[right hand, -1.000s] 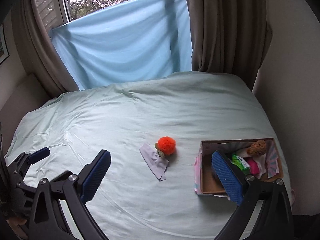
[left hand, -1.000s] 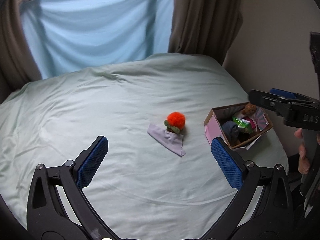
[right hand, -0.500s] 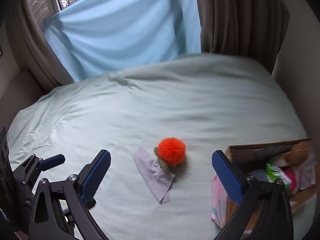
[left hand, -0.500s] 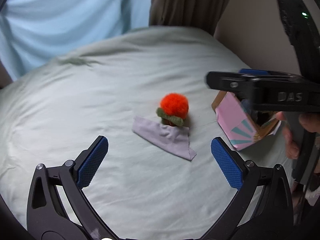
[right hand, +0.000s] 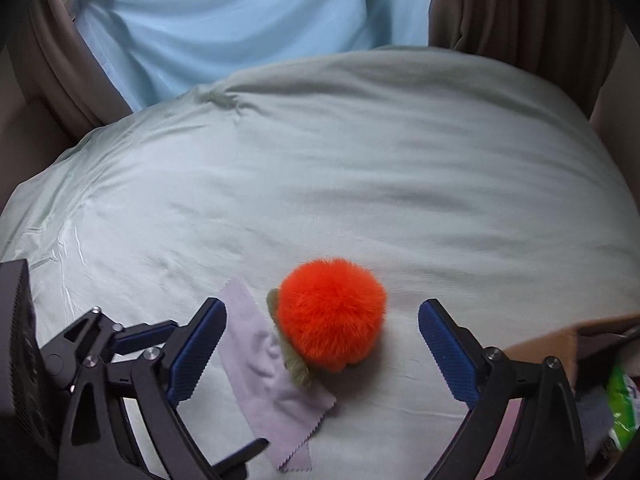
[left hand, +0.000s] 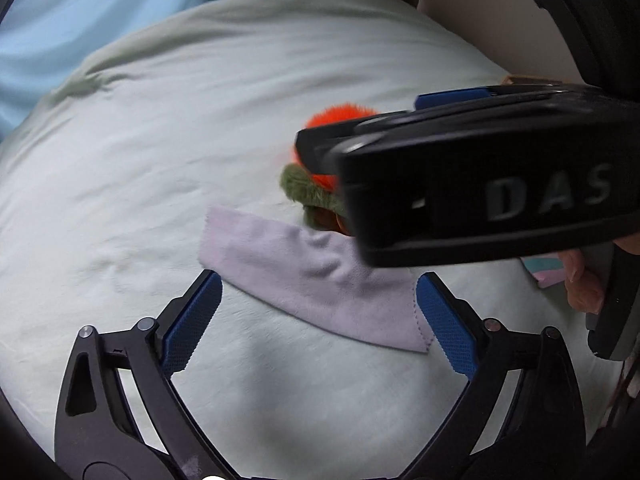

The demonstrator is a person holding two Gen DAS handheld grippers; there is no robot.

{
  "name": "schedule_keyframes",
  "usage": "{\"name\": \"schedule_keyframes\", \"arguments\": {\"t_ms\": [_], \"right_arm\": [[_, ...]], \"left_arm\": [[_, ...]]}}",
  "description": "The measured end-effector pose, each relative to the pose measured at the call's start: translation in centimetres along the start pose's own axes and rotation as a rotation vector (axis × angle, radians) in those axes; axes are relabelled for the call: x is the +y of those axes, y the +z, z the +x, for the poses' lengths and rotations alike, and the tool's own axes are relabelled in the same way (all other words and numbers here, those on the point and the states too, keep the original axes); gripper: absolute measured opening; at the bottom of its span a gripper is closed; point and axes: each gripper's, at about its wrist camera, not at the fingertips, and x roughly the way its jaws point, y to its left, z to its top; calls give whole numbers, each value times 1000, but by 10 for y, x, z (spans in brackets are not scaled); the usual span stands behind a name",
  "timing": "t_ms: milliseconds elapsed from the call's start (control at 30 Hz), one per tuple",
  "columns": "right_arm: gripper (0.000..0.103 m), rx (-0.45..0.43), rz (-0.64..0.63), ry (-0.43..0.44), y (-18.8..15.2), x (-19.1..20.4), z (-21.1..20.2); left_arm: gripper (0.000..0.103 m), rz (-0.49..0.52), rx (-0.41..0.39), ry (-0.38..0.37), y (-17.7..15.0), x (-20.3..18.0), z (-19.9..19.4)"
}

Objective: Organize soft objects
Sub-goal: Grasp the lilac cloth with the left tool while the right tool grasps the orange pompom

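Note:
An orange fluffy pompom toy with a green collar lies on the pale green bed, partly on a lilac cloth. My right gripper is open, its blue pads on either side of the pompom, close above it. In the left wrist view the lilac cloth lies between the pads of my open left gripper. The right gripper's black body crosses that view and hides most of the pompom.
A cardboard box holding several soft items, one green, stands at the bed's right edge. A light blue sheet and brown curtains hang behind the bed. A wall is on the right.
Both grippers have moved down and forward toward the bed. The right one now straddles the pompom and the left one straddles the cloth. Both stay open.

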Motion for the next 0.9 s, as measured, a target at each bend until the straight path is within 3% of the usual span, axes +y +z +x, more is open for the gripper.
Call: {"name": "schedule_keyframes", "arguments": {"t_ms": [100,233,400,467,567,667,733,900], "right_arm": [[85,22,-8,12,-1,-2,15],[79,46,24,38,-2,-11,33],[58,78,35,63,-9,-19,47],[46,85,20,82,-11,-18,47],[38,86,0,94,-12,-13,46],[37,72,-2,98,-12,-11,42],[36,61,3,96,-12,-10,39],[36,37,1,88,-11,-8,27]], "left_arm": [[95,16,8,1,0,-2,9],[80,23,53,-6,-3,-4,28],[75,80,64,39,-7,-11,34],[65,76,60,38,-7,-11,32],[48,57,56,45,-5,-4,30],[31,31,53,47,-5,1,27],[14,28,50,49,-5,1,24],[9,1,43,47,-7,0,17]]}}
